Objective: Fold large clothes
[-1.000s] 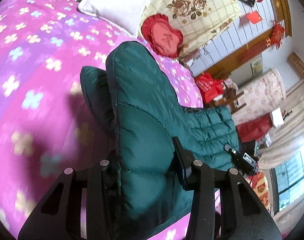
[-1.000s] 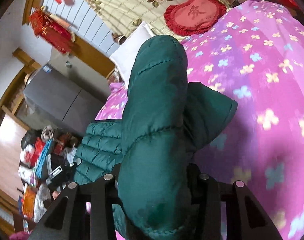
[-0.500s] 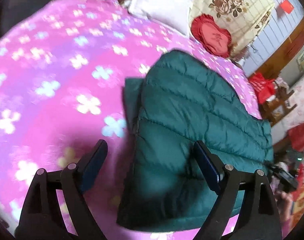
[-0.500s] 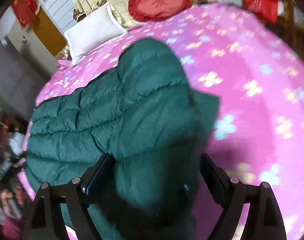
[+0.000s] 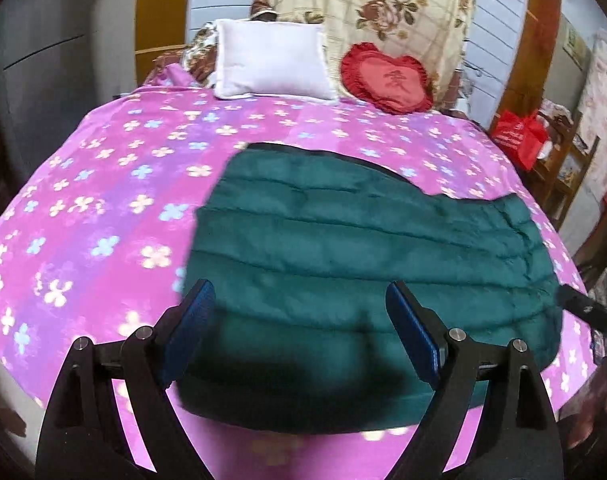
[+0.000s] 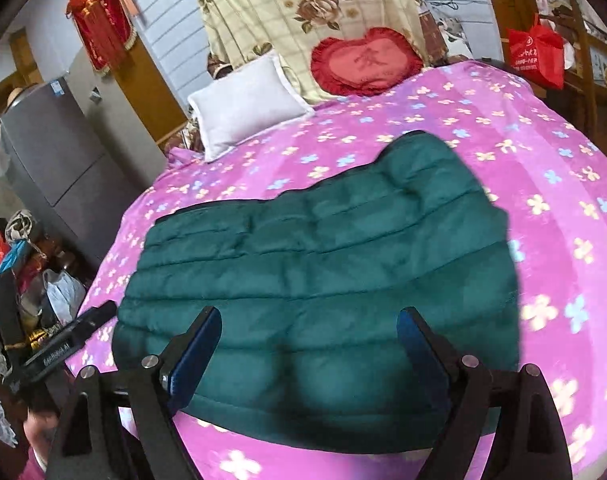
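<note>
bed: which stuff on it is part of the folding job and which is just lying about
Part of the job:
- green jacket, lying folded on the pink bedspread
- left gripper, open, nothing between the jaws
- right gripper, open, nothing between the jaws

Just lying about:
- white pillow
- red heart cushion
- red bag, beside the bed

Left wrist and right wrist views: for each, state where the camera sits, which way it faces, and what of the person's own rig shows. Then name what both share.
Left wrist view: sits on the left gripper, faces down across the bed at the green jacket; open fingers show, the other gripper's tip at right.
Right wrist view: sits on the right gripper, same heading; open fingers, the other gripper at left.
Shared: jacket, white pillow, red heart cushion.
</note>
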Demonstrator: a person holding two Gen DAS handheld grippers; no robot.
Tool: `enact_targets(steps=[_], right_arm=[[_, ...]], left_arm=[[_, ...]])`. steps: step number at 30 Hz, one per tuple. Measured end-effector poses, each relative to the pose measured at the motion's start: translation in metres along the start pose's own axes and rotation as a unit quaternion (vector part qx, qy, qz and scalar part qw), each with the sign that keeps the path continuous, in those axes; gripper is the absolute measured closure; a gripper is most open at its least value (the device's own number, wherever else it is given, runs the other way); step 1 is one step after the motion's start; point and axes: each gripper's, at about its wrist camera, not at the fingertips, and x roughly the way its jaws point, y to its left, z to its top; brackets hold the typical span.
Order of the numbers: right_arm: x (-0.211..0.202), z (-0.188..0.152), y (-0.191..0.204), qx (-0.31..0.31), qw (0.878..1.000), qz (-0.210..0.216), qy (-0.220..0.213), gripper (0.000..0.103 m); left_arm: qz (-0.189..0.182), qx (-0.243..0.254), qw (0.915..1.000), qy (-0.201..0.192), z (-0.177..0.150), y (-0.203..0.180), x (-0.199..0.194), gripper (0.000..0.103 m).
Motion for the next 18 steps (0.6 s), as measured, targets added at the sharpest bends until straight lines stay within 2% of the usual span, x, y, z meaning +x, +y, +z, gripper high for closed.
enact_targets(steps=[6,9,14,18], right_arm=[[0.017,-0.020,0.026,-0.027,0.999,-0.017,-0.002,0.013],[0.023,-0.027,0.032,-0.040,0.999,-0.030,-0.004,0.009],[0.027,-0.031,0.036,-0.065,0.996,-0.054,-0.015,0.009],[0.024,-0.031,0.038,-0.083,0.993,-0.074,-0.031,0.009]], left_arm=[[0.029,0.031,0.9990,-0.017,-0.013,-0.030,-0.002,0.016],[0.030,0.026,0.9989,-0.026,-0.018,-0.033,-0.002,0.016],[0.044,0.018,0.9984,-0.029,-0.023,-0.035,0.002,0.016],[0.040,0.013,0.9986,-0.033,-0.027,-0.034,0.004,0.016]])
